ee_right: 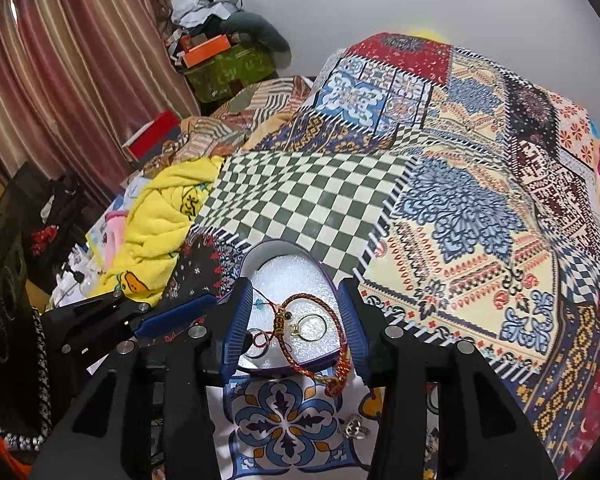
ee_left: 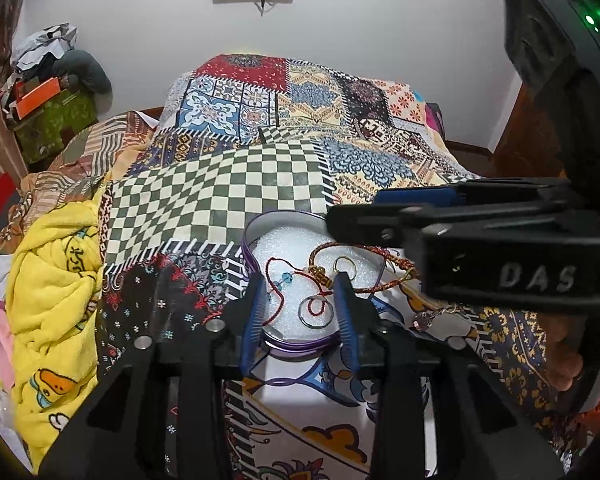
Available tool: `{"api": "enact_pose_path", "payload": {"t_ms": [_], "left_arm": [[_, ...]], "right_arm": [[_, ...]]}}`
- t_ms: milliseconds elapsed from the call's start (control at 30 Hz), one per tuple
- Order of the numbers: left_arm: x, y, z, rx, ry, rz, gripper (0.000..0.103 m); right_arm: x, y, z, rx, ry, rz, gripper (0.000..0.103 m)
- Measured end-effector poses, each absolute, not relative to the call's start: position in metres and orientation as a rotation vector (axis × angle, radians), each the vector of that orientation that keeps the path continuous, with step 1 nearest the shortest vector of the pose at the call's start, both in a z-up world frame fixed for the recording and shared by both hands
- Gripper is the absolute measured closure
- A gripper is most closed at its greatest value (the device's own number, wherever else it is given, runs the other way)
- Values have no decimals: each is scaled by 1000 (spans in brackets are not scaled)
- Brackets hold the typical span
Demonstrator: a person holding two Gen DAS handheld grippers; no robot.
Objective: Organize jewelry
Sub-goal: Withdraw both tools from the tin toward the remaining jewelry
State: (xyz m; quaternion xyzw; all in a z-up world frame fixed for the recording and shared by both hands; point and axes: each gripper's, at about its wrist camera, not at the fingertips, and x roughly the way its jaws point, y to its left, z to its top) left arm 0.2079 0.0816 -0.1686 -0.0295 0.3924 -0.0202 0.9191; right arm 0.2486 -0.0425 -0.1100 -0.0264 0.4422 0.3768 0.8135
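A purple-rimmed heart-shaped box with white foam inside sits on the patterned bedspread. In it lie a red-gold braided bracelet, a thin red thread bracelet with blue beads, a gold ring and silver rings. My left gripper is open just over the near side of the box. My right gripper is open around the box's near end, empty. A silver ring lies on the cloth outside the box.
A yellow fleece blanket is bunched at the left. Boxes and clothes pile up by the striped curtain. The right gripper's body reaches in from the right of the left wrist view. Small jewelry lies right of the box.
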Motion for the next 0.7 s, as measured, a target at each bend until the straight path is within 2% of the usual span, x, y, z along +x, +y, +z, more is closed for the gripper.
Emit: {"api": "enact_pose_path", "payload": {"t_ms": [267, 400, 700], "left_arm": [[201, 89, -145, -111, 767, -24, 66], [196, 89, -134, -122, 741, -10, 59], [183, 63, -129, -89, 755, -68, 58]], "right_arm": [[243, -77, -84, -60, 890, 729, 62], [239, -97, -77, -78, 877, 689, 62], [226, -142, -81, -97, 886, 604, 62]]}}
